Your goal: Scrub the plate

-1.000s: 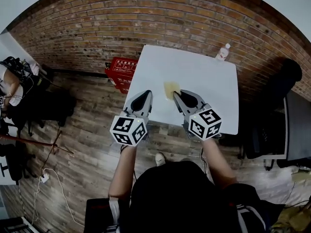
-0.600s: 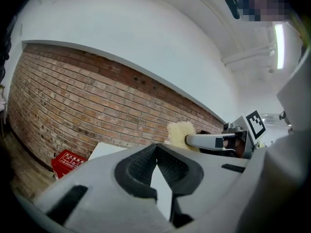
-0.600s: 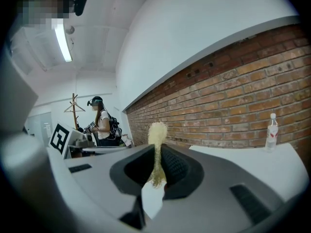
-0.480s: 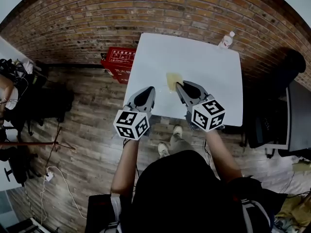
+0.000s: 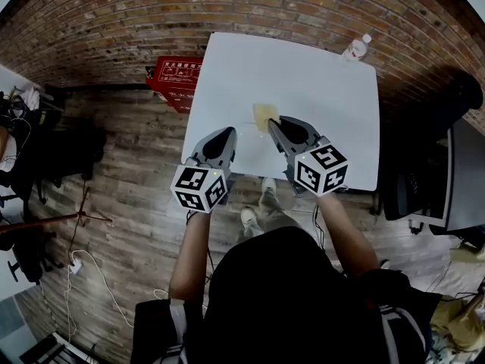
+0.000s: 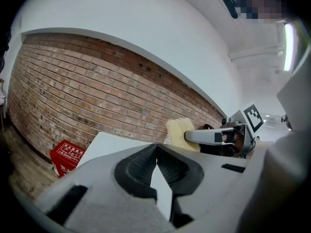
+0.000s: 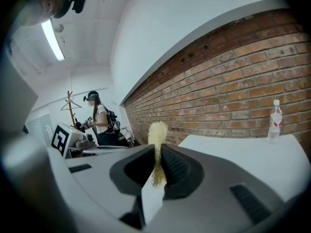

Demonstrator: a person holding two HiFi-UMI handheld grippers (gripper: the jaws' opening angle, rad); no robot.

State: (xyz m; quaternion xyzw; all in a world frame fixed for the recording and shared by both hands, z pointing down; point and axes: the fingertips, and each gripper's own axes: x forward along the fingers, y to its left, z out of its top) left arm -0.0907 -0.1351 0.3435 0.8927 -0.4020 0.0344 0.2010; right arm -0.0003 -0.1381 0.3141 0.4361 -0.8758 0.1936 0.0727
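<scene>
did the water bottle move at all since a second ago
No. The water bottle still stands at the white table's far right corner; only the camera's framing shifted.

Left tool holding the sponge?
No, the left tool is shut and empty; the sponge is clamped in the right tool.

table [image 5: 303,74]: white | on it: bottle [image 5: 356,48], far-right corner

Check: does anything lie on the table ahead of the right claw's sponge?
Nothing visible does. The table ahead of the sponge is bare; a bottle stands aside at the far corner. No plate shows.
</scene>
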